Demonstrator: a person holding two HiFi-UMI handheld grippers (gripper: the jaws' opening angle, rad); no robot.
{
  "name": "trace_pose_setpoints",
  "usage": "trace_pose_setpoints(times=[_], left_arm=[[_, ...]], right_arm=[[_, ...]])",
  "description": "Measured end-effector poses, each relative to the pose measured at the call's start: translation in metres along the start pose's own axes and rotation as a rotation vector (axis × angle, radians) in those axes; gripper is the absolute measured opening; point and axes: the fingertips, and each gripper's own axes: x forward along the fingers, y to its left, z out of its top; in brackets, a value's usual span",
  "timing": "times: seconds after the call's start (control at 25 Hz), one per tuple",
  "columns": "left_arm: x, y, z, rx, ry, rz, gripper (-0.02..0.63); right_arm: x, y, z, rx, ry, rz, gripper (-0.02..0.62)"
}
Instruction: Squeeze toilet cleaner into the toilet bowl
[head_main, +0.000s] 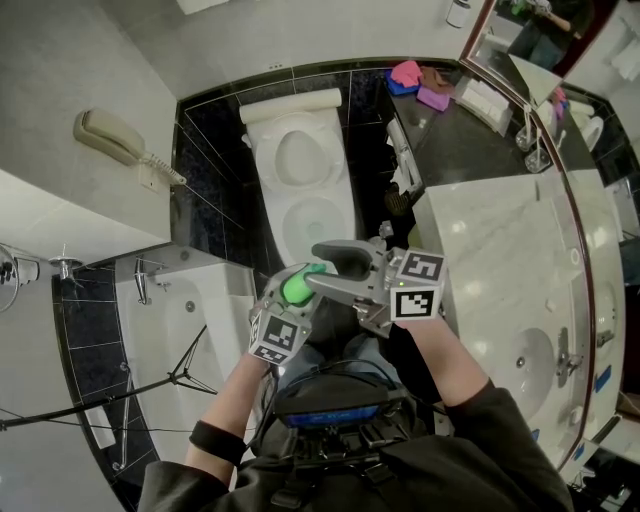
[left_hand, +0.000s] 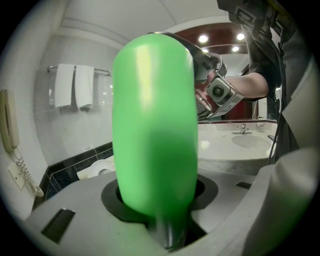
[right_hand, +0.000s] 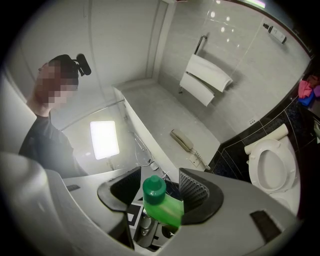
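Gripping a bright green plastic bottle of toilet cleaner (left_hand: 155, 125) with the left gripper (head_main: 284, 307), jaws closed on its body, dark pads pressed against the plastic on both sides. Fills the middle of the left gripper view, rising straight up out of the jaws.

Standing open around the bottle's round green cap (right_hand: 154, 186) with the right gripper (right_hand: 160, 192): jaws spread, a gap showing between the cap and the ribbed pad on either side, nothing pressed. Cap on the bottle, pointing up and slightly left in the right gripper view.

Held out in front of the person's chest in the head view, both grippers meeting at the bottle, just short of the front edge of the white ceramic toilet (head_main: 300, 190). Lid and seat raised against the cistern, bowl open.

To the left of the toilet, a beige wall telephone with a coiled cord (head_main: 115, 135) and a white bathtub (head_main: 190, 330). To the right, a white marble surface (head_main: 500, 240) with an oval basin (head_main: 527, 362). Beyond it, on a dark counter, pink and purple folded cloths (head_main: 418, 82). White towels over a wall rail (left_hand: 75, 86) in the left gripper view. A lit rectangular lamp panel (right_hand: 104, 139) in the right gripper view.
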Motion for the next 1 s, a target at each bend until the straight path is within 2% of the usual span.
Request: trace_pose_setpoints(times=[0.24,0.4,0.44,0.52,0.64,0.76,0.84,0.92,1.0], left_arm=[[0.004,0.005,0.001,-0.005,0.013,0.004,0.193],[0.004,0.011,0.005,-0.015,0.017,0.016,0.193],[0.004,0.013,0.005,-0.022,0.018,0.02,0.193],[0.003,0.017,0.004,-0.043,0.02,0.032,0.193],[0.0,0.021,0.001,-0.058,0.025,0.046,0.193],[-0.003,0.024,-0.001,-0.076,0.021,0.049,0.193],[-0.006,0.026,-0.001,-0.088,0.019,0.054,0.193],[-0.009,0.028,-0.002,-0.092,0.02,0.062,0.193],[-0.011,0.03,-0.002,-0.099,0.019,0.072,0.193]], right_arm=[[-0.023,-0.019,0.012,0.006,-0.052,-0.065,0.258],[-0.052,-0.048,0.02,0.008,-0.11,-0.186,0.248],[-0.06,-0.056,0.022,0.002,-0.122,-0.226,0.216],[-0.073,-0.07,0.02,-0.006,-0.131,-0.295,0.199],[-0.086,-0.085,0.012,0.005,-0.131,-0.359,0.178],[-0.096,-0.097,0.003,0.006,-0.124,-0.422,0.125],[-0.103,-0.107,-0.005,-0.04,-0.083,-0.509,0.065],[-0.113,-0.119,-0.014,-0.144,-0.009,-0.634,0.004],[-0.121,-0.129,-0.025,-0.276,0.092,-0.753,0.002]])
